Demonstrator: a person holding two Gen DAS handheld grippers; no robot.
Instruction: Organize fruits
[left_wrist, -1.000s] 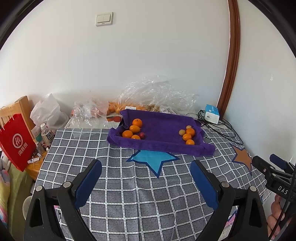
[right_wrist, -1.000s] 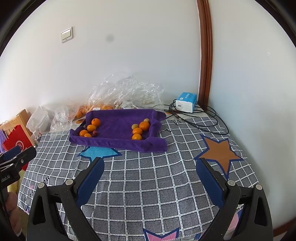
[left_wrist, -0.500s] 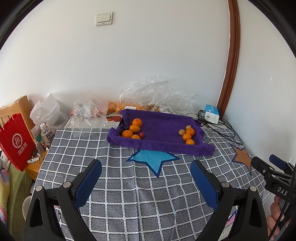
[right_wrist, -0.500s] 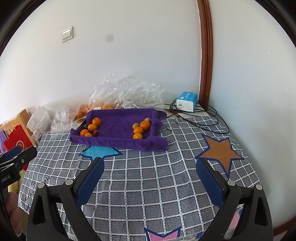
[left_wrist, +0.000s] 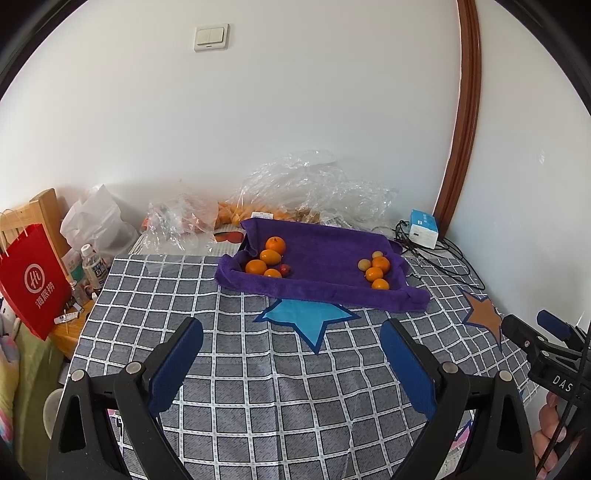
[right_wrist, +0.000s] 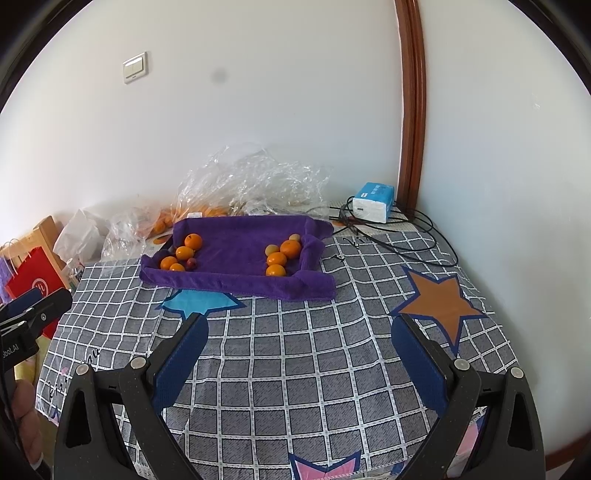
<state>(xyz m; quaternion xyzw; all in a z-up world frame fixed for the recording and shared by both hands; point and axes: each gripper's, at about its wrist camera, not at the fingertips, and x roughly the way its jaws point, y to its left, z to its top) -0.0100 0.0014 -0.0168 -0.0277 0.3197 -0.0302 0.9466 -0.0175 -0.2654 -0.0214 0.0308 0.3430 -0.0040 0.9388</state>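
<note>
A purple cloth tray lies at the far side of the checked table. Several oranges and one small red fruit sit in its left end. Three oranges and two small pale fruits sit in its right end. My left gripper is open and empty, well short of the tray. My right gripper is open and empty, also well short of it.
Clear plastic bags with more oranges lie behind the tray. A blue-white box with black cables sits at the back right corner. A red paper bag and a bottle stand left of the table.
Both grippers have drawn back slightly from the tray and stay open. The fruits have not moved.
</note>
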